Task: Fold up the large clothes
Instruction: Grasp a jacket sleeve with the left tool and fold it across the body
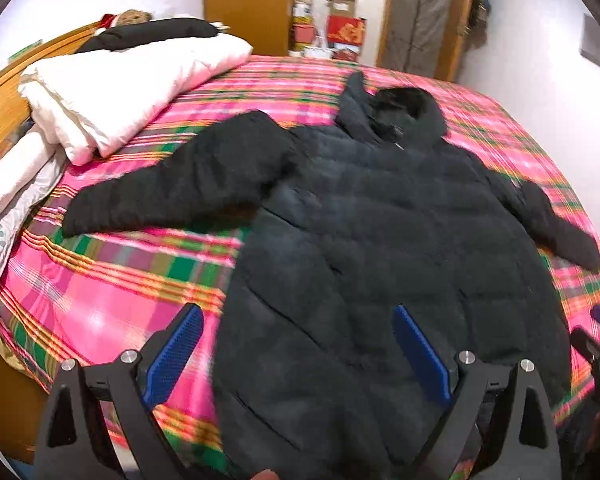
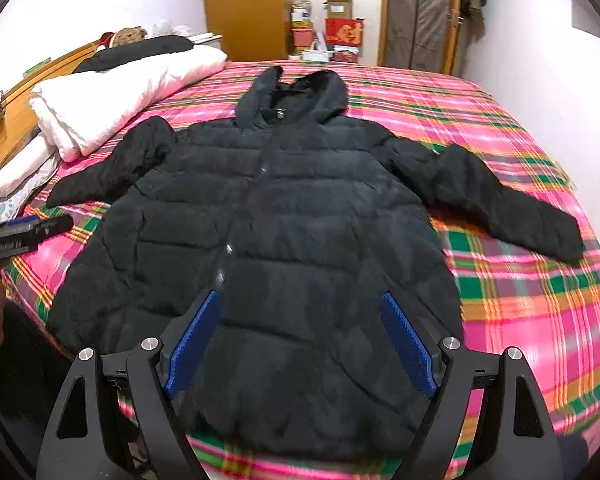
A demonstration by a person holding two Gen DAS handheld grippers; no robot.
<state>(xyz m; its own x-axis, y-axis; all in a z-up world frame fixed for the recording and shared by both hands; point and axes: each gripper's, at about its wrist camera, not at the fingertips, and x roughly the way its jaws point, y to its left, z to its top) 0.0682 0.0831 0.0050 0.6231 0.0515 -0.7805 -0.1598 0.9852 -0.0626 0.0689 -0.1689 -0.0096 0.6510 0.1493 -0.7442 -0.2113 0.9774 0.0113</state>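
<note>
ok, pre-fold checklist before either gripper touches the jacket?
1. Black quilted hooded jacket spread flat on the pink plaid bedspread: ok.
2. Both sleeves out to the sides, not tucked under: ok.
3. Left gripper open, holding nothing: ok.
4. Right gripper open, holding nothing: ok.
5. Folded white quilt apart from the jacket: ok in the right wrist view.
6. Front zipped fully shut: cannot tell.

White duvet (image 2: pixel 120 92), boxes (image 2: pixel 342 30), possibly toy (image 2: pixel 128 36).
</note>
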